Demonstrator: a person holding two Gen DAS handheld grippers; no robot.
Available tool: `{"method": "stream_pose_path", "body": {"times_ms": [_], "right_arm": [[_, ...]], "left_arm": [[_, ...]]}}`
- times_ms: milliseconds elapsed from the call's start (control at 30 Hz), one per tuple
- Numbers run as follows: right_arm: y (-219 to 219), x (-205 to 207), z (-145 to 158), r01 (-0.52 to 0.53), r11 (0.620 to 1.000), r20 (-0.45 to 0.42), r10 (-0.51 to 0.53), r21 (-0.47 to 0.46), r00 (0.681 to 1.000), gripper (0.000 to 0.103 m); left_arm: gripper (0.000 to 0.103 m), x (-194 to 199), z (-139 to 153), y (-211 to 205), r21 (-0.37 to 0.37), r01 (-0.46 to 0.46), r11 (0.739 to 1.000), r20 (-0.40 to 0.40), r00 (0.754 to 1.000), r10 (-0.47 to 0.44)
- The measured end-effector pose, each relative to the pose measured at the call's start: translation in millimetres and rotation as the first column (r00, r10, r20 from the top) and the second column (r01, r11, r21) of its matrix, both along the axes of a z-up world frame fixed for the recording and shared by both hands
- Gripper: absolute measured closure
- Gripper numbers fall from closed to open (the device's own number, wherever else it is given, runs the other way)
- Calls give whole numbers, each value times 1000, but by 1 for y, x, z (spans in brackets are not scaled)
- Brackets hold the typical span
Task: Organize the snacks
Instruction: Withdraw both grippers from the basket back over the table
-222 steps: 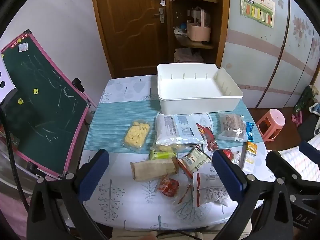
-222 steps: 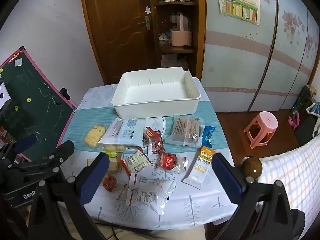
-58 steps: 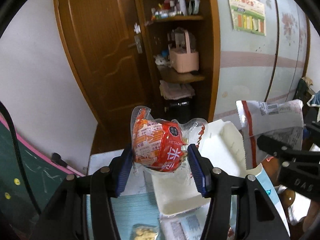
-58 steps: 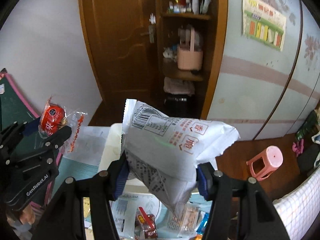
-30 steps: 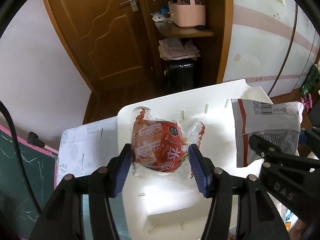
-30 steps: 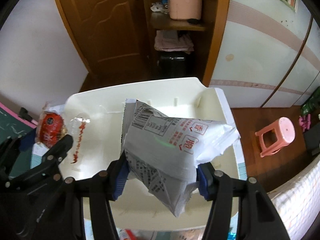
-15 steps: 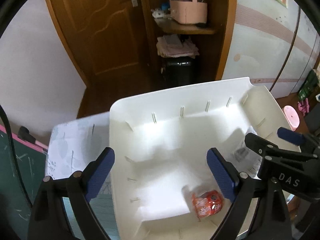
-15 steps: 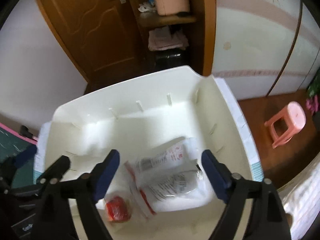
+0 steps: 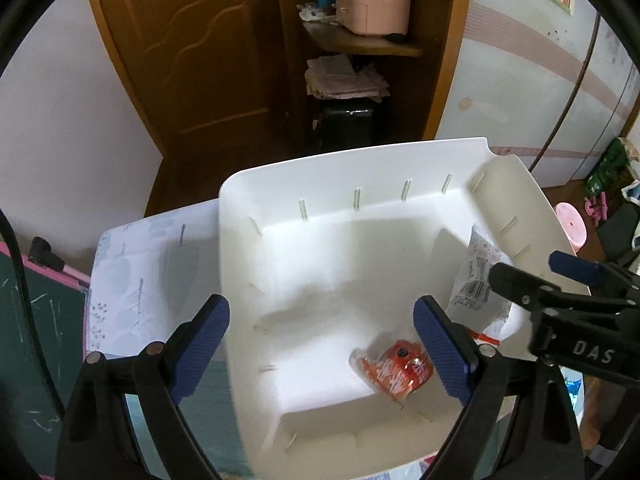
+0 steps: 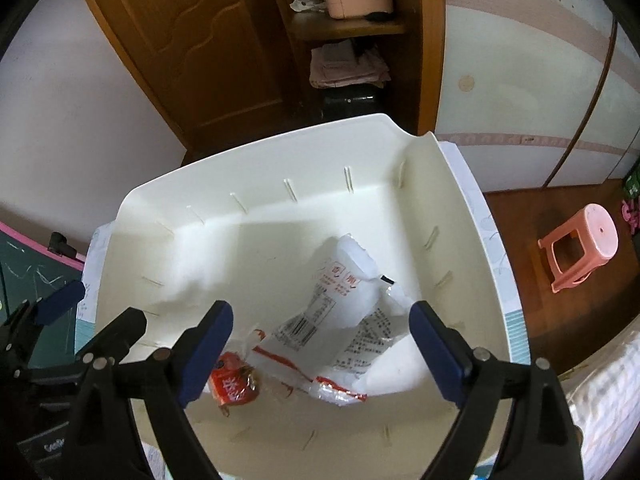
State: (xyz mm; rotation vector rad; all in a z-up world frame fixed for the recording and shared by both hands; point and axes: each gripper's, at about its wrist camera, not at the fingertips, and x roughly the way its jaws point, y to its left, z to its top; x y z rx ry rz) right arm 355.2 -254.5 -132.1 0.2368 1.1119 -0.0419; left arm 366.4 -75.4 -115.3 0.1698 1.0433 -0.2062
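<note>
Beneath the wide-open, empty left tool [image 9: 320, 344] and the still-opening, empty right tool [image 10: 320, 344], two snacks lie binned; more likely remain.

Left view: red snack [image 9: 396, 372] is blurry, words on it can't be read. White bag [image 9: 480, 280] is partly hidden behind the right gripper [image 9: 560, 280] and a blue pad [image 9: 440, 356]. Near edge of the bin [image 9: 280, 184] is cut off by the pic's bottom.

Right view: red snack [image 10: 234, 386] is partly behind a blue pad [image 10: 204, 356]. Small print on white bag [image 10: 332, 308] is too tiny to read. Stuff on the shelf [image 10: 348, 28] is cut off at top, too dark to tell.
</note>
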Motion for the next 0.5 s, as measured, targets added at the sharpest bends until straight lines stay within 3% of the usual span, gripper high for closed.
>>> {"method": "stream_pose_path", "body": {"times_ms": [267, 500], "right_arm": [[5, -27, 47, -15, 998, 50, 12, 68, 999, 13], [22, -67, 111, -89, 996, 148, 86, 18, 985, 13]], "left_arm": [[10, -31, 45, 19, 22, 18, 1000, 56, 998, -20], [10, -82, 113, 47, 32, 38, 999, 180, 983, -43]]}}
